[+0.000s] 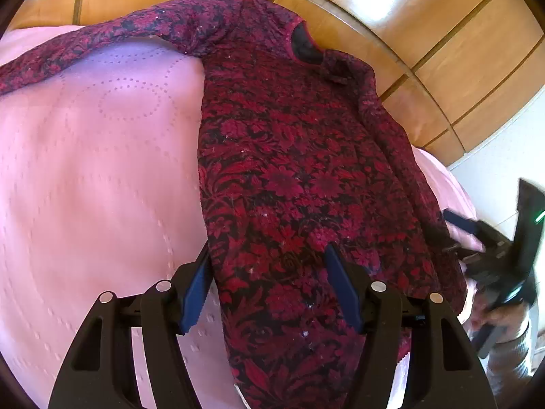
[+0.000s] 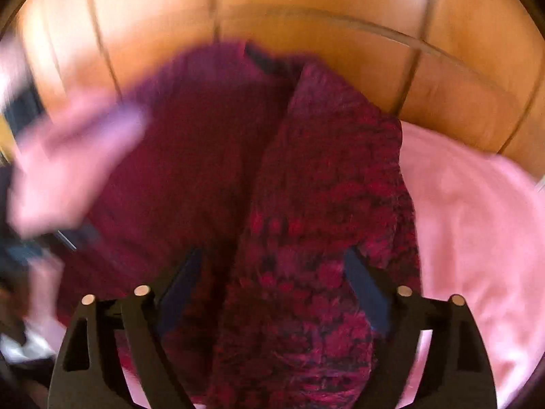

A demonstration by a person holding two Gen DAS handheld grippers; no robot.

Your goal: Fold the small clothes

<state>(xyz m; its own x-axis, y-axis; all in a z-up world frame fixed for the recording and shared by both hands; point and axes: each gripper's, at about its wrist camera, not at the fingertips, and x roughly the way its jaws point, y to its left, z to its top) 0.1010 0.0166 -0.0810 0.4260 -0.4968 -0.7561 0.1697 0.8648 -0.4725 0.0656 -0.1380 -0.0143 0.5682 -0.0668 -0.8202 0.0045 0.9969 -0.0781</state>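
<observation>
A dark red floral long-sleeved garment lies on a pink bedspread, neck away from me, one sleeve stretched out to the left and the right side folded over the body. My left gripper is open over the garment's lower left edge. The right wrist view is blurred; the garment fills its middle with a fold running down it. My right gripper is open just above the cloth. The right gripper also shows in the left wrist view at the garment's right edge, blurred.
A wooden headboard with panel grooves runs behind the bed. A white floor shows at the right past the bed's edge. Pink bedspread lies right of the garment in the right wrist view.
</observation>
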